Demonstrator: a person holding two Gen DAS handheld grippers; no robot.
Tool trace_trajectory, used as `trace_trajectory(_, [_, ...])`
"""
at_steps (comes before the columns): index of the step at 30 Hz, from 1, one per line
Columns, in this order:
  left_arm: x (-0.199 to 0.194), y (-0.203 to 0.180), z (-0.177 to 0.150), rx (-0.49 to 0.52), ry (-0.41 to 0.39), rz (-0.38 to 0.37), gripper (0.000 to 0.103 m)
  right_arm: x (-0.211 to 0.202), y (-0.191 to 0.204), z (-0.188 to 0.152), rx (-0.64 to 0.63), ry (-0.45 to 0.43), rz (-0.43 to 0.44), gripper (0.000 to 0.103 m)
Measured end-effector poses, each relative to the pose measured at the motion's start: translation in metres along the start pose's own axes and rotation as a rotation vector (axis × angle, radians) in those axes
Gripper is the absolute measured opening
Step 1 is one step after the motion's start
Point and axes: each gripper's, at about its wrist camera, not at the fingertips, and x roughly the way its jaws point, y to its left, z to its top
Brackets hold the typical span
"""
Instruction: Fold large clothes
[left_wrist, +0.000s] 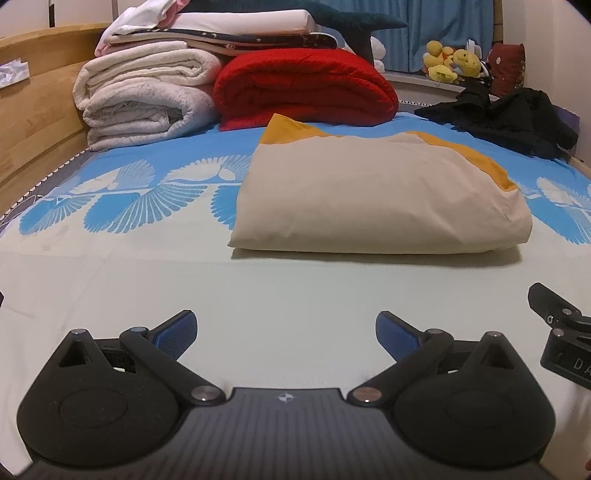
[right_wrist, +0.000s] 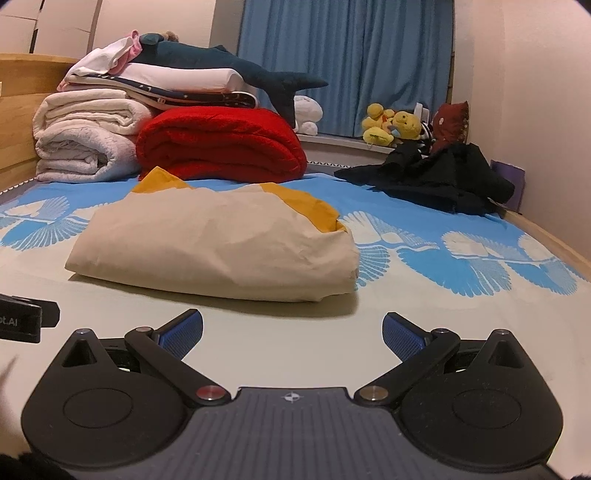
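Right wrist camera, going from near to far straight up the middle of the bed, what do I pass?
right gripper → beige and mustard folded cloth → red blanket → blue curtain

A folded cloth (left_wrist: 376, 195) is laid on the bed (left_wrist: 110, 277), ahead of both claws. Behind it, a rolled blanket (left_wrist: 306, 88) is placed, with a stack of folded towels (left_wrist: 144, 99) to its left against the headboard (left_wrist: 37, 122). Further bedding (left_wrist: 221, 29) is piled on top of these. A crumpled garment (left_wrist: 506, 118) is found at the far right, with soft toys (left_wrist: 450, 62) on a ledge behind it.
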Motion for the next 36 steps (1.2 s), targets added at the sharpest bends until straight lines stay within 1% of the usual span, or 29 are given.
trace_trajectory(10, [0.0015, -0.0027, -0.0036, 0.020, 0.008, 0.017, 0.103, -0.0018, 0.0005, -0.0006, 0.006, 0.003, 0.008, 0.102])
trace_trajectory(36, [-0.0019, -0.0029, -0.0056, 0.034, -0.002, 0.017, 0.103, -0.0057, 0.0039, 0.0006, 0.005, -0.006, 0.010, 0.102])
